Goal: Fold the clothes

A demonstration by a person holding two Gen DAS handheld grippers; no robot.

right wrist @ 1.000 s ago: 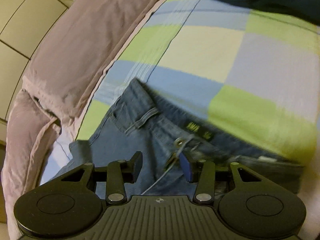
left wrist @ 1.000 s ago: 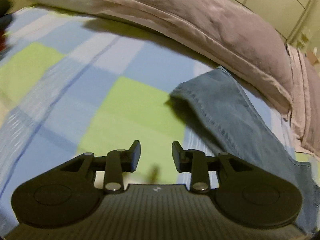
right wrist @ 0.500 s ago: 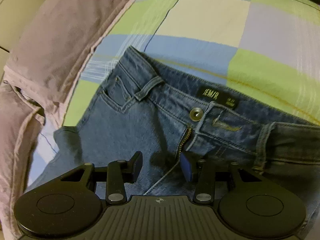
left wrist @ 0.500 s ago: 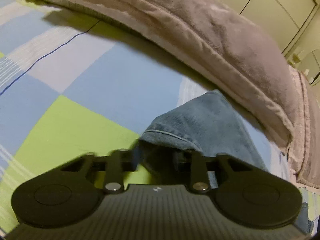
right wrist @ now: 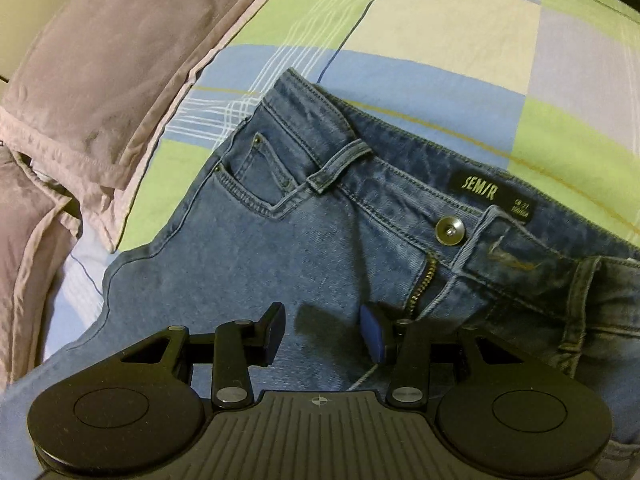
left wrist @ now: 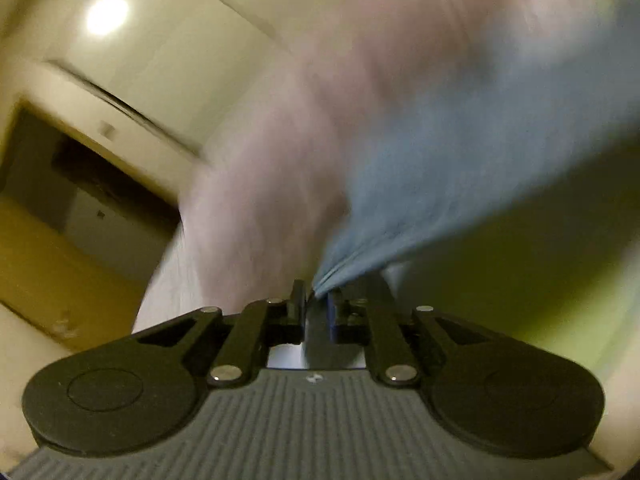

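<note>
Blue jeans (right wrist: 280,256) lie on the checked bed sheet (right wrist: 440,32), waistband, button and black label facing up. My right gripper (right wrist: 322,336) is open and hovers low over the jeans' front, just left of the zipper. My left gripper (left wrist: 317,300) is shut on the hem of a jeans leg (left wrist: 420,184) and holds it lifted; the view is blurred and tilted up toward the room.
A mauve quilt (right wrist: 100,64) lies bunched along the left of the bed and also shows in the left wrist view (left wrist: 280,184). In the left wrist view a pale wardrobe or wall (left wrist: 160,60) and a dark doorway (left wrist: 80,184) show.
My left gripper reached the leg hem, closed on it and lifted it, swinging upward. My right gripper moved lower over the jeans' waist and stayed open.
</note>
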